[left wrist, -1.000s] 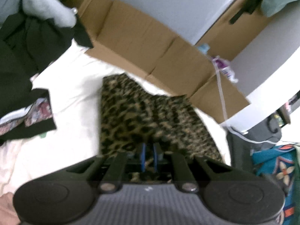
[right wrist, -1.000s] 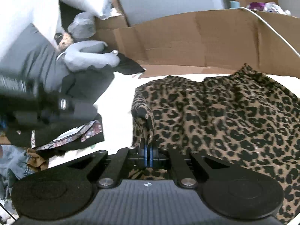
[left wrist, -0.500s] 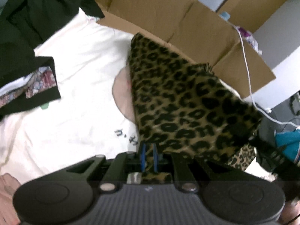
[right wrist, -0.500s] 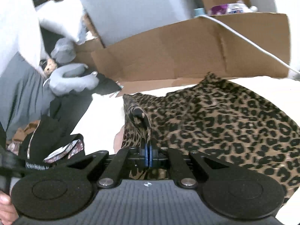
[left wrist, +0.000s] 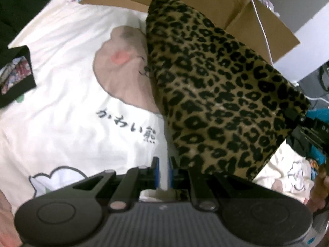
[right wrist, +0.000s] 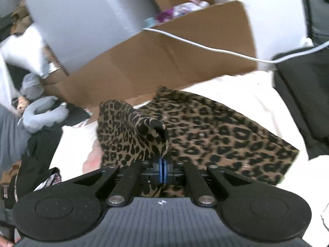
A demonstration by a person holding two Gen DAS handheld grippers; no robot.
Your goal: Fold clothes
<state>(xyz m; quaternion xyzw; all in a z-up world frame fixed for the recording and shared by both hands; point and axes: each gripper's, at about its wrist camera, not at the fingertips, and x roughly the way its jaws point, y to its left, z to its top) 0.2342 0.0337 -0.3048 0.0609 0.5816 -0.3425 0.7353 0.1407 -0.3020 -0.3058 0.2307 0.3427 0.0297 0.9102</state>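
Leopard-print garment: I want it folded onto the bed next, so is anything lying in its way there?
Nothing visible does. The leopard-print garment hangs from the right gripper; the white sheet beside it is bare, dark clothes off to the side.

leopard-print garment (left wrist: 216,94) (tan with black spots) lifted in a slanted fold over the white bedding.

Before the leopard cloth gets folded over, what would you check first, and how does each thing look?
1. Right gripper clamped on the leopard-print cloth: ok, a corner is pinched between shut fingers.
2. Left gripper holding cloth: cannot tell; a slight gap shows between its fingers.
3. Cloth lifted off the printed bedsheet: ok at the held side.
4. Landing spot on the sheet bare: ok beside the bear print.
5. White cable away from the cloth: ok, it runs along the cardboard box.
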